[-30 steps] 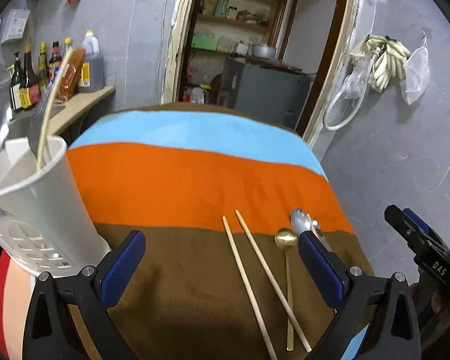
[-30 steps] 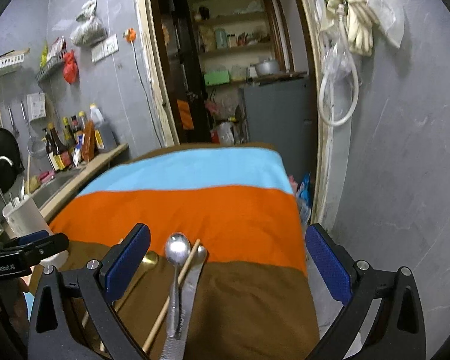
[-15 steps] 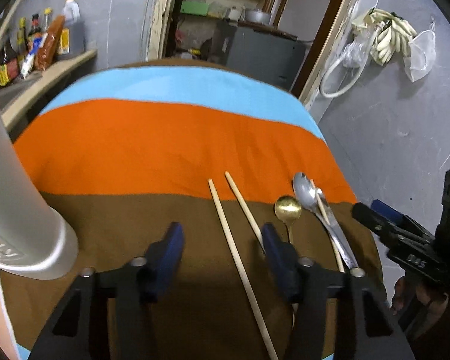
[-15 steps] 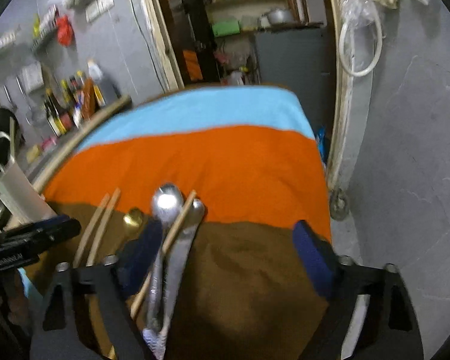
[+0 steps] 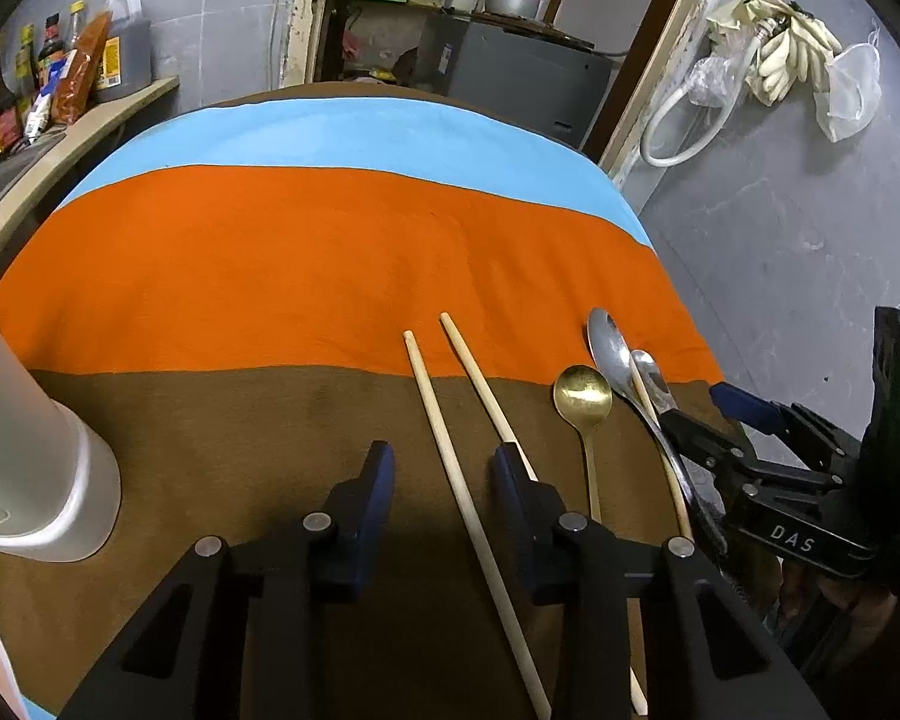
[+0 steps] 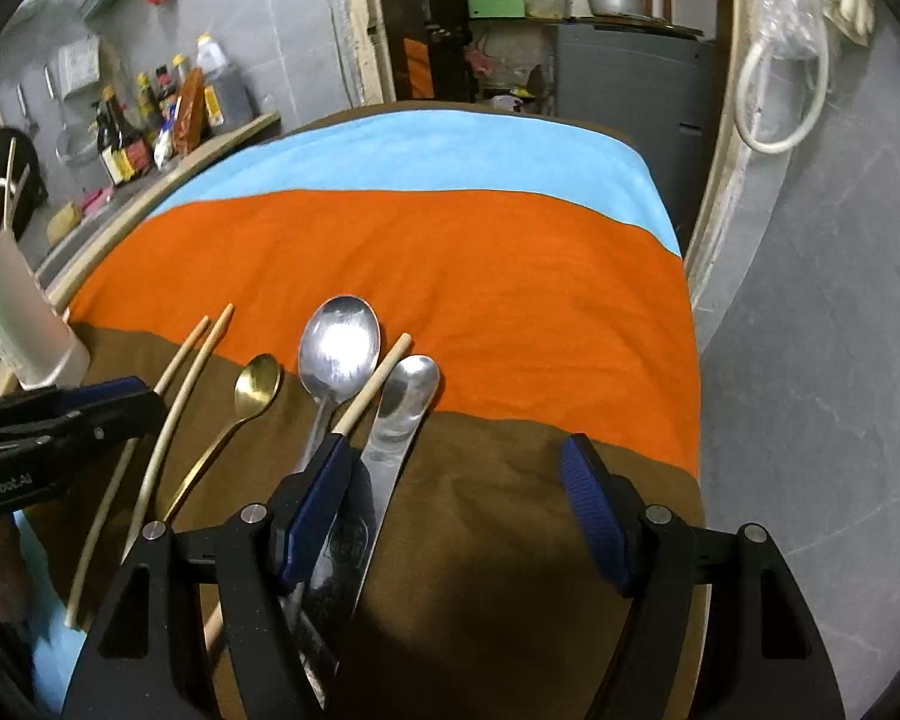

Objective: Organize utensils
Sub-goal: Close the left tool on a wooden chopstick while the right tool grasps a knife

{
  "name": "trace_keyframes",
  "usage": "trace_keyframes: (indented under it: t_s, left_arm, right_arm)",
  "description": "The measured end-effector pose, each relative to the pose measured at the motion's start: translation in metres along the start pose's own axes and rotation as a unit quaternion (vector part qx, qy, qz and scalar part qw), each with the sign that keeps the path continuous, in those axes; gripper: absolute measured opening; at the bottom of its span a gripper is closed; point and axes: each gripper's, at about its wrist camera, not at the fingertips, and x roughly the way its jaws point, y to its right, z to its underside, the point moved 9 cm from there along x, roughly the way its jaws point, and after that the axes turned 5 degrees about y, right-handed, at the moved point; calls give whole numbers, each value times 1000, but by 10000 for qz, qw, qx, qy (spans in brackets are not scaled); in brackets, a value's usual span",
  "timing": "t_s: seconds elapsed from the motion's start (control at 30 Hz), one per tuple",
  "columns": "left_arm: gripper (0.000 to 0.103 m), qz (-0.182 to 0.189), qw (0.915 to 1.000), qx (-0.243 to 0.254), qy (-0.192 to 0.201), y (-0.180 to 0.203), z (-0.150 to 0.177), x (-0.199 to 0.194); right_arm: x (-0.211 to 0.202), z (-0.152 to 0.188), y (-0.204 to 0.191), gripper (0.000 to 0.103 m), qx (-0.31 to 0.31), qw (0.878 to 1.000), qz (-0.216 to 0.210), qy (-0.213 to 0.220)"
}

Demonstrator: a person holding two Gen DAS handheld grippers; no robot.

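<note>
Where the striped cloth [image 5: 330,252] covers the tabletop in bands of blue, orange and brown, the utensils lie on the brown band toward the near edge. A white utensil holder [image 5: 36,462] stands upright near the near left corner, with thin sticks rising from it in the right wrist view.

Next in size, the left gripper [image 5: 444,474] points down at the cloth with its jaws narrow and closing. One wooden chopstick [image 5: 450,468] runs between its fingers, not yet pinched; a second chopstick [image 5: 480,384] passes under the right finger. The right gripper [image 6: 456,474] hangs toward the right edge, its jaws moderately wide and closing. Its left finger lies over the handle of a large silver spoon [image 6: 339,348] and a third chopstick [image 6: 372,387] that crosses it. A smaller silver spoon [image 6: 405,402] lies just inside that finger, between the jaws but unpressed.

Smallest, a gold spoon [image 5: 582,396] rests between the chopstick pair and the silver spoons, bowl pointing toward the far edge, untouched by either gripper.
</note>
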Motion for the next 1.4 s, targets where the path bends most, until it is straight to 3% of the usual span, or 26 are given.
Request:
trace_keyframes:
  t_s: [0.17,0.33,0.67,0.8,1.03,1.4]
  left_arm:
    - [32,-57,9999,66,-87,1,0,4]
    - [19,-184,9996,155,-135,0,0,4]
    - [18,-71,9992,66,-386,-1,-6,12]
    - [10,59,9992,8,-408,2,-8,17]
    - [7,131,9993,-14,-344,6,-7,17]
    - [7,316,9973,-40,-663,5,-9,21]
  right_arm:
    - [7,-6,-1,66,-212,9995,129,-181]
    - [6,-6,9,48,-117,9993,225,-273]
    - [9,-4,27,36,665,9971,-120,-345]
    - [13,-3,25,29,795,9963,-143,-305]
    - [17,-8,24,13,1091,9931,-389,-197]
    - [27,-4,1,8,1103,9904,-727,-406]
